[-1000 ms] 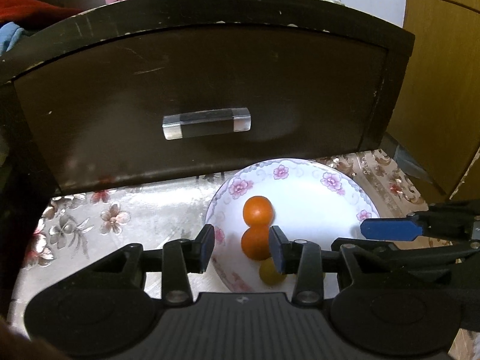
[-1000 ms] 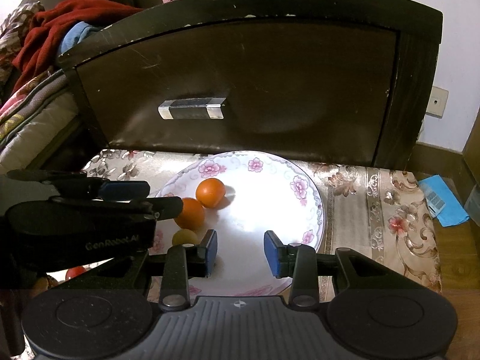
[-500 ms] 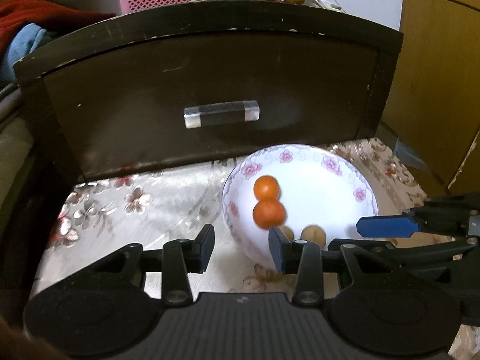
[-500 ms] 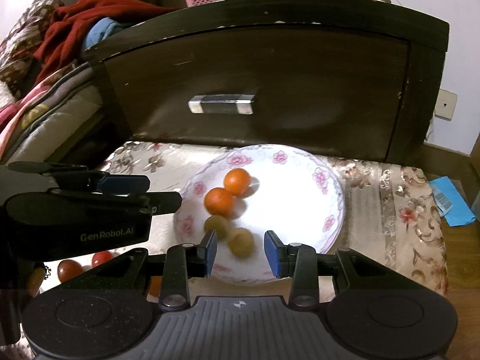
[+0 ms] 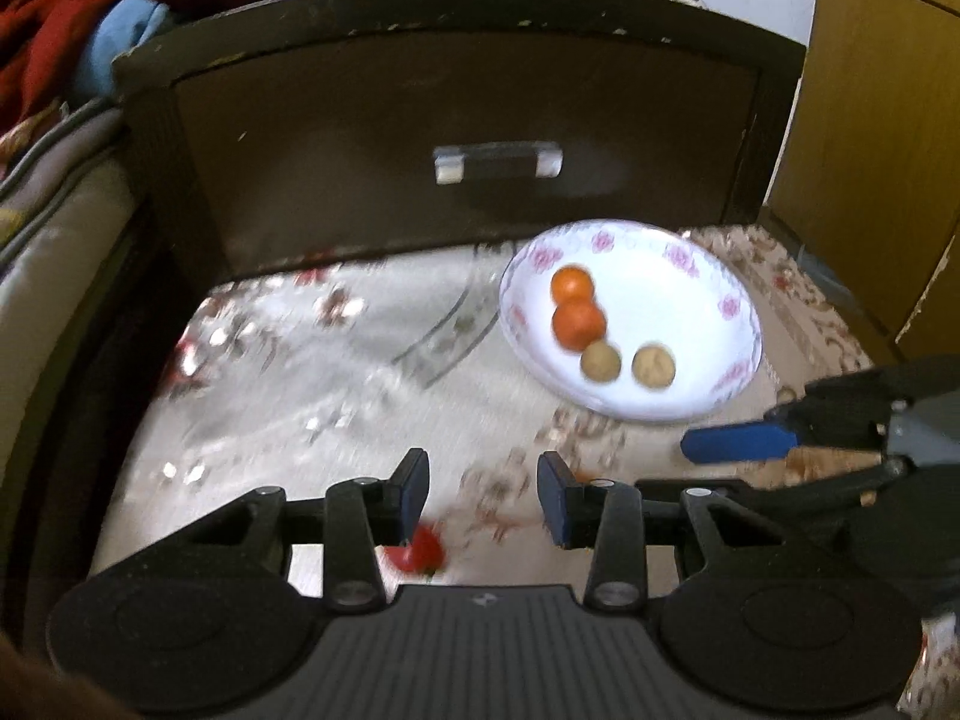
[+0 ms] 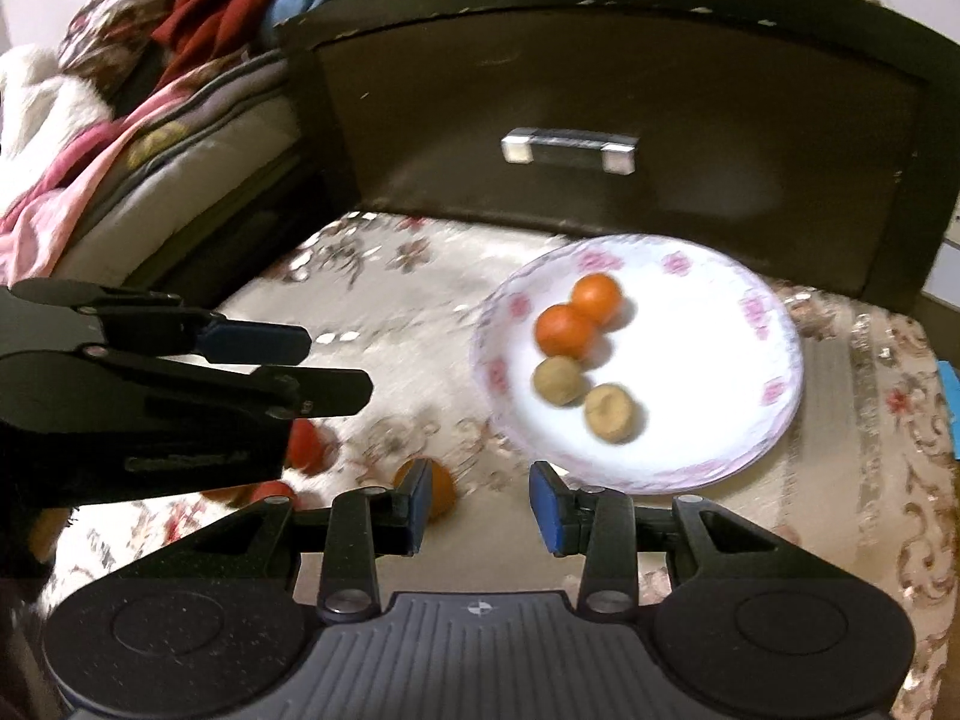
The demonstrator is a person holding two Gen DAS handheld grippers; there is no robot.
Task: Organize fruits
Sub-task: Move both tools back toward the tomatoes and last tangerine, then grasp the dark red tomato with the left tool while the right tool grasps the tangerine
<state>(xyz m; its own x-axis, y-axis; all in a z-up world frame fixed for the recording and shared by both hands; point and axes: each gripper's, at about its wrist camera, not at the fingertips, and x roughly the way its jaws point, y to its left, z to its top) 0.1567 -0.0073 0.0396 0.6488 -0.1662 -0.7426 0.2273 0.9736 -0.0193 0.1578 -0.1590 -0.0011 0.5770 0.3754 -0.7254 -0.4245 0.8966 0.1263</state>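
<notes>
A white floral plate holds two oranges and two tan fruits. My left gripper is open and empty, back from the plate, over the floral cloth; a red fruit lies just below its left finger. It also shows in the right wrist view. My right gripper is open and empty, near the plate's front edge. An orange lies behind its left finger, with red fruits to the left.
A dark wooden drawer front with a metal handle stands behind the plate. Bedding and red clothes lie at the left. A wooden cabinet stands at the right. A blue item lies at the right edge.
Both grippers have pulled back and up from the plate. Two tan fruits now show in full, and loose red and orange fruits have come into view on the cloth.
</notes>
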